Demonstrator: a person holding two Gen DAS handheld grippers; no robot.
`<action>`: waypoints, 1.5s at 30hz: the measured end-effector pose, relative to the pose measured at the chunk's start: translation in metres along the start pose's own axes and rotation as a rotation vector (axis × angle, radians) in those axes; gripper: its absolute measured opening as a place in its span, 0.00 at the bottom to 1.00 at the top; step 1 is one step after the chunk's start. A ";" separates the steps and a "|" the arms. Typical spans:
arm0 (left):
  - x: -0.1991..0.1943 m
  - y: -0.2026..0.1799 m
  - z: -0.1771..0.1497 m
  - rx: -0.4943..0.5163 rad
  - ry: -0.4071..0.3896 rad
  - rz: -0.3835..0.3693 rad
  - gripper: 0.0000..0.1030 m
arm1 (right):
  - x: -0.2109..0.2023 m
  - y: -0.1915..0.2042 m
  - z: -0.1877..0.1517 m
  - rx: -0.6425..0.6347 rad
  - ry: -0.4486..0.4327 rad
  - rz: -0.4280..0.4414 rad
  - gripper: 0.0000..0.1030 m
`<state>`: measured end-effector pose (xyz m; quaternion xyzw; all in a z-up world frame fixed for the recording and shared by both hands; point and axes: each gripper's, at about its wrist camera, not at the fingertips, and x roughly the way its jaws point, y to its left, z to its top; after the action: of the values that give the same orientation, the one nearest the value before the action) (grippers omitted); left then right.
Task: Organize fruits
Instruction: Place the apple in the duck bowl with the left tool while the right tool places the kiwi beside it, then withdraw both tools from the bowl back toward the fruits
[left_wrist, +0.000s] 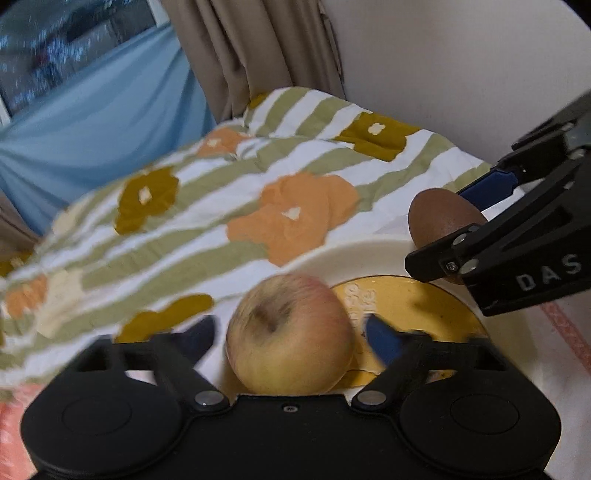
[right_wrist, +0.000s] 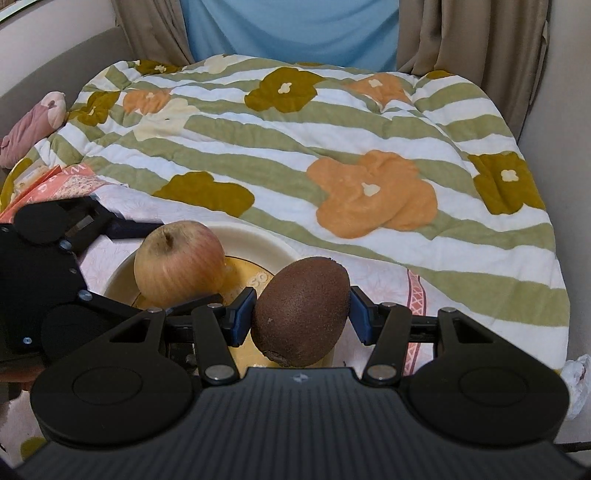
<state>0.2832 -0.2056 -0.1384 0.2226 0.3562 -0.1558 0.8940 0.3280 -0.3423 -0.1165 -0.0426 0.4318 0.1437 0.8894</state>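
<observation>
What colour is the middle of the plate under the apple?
Yellow, with a cream rim, under the apple; the plate shows best in the left wrist view.

My left gripper (left_wrist: 291, 338) matte black with round pivot discs, silver rivets, blue pads, my right gripper (right_wrist: 302, 314) ribbed black body, white "DAS" lettering

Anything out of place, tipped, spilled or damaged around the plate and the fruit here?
Nothing is spilled or damaged. The apple sits on the plate by its near-left rim, between the open left tool's pads. The kiwi is clamped in the right tool above the plate.
</observation>
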 end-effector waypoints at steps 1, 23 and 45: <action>-0.004 0.000 0.000 0.010 -0.007 0.002 0.98 | 0.000 0.000 0.000 -0.006 0.001 0.004 0.66; -0.048 0.033 -0.035 -0.242 0.069 0.003 0.98 | 0.029 0.036 -0.004 -0.262 0.020 0.032 0.67; -0.104 0.058 -0.047 -0.306 0.023 0.030 0.98 | -0.020 0.058 -0.011 -0.229 -0.102 -0.082 1.00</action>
<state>0.2098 -0.1198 -0.0787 0.0909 0.3827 -0.0836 0.9156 0.2912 -0.2936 -0.1049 -0.1542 0.3646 0.1574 0.9047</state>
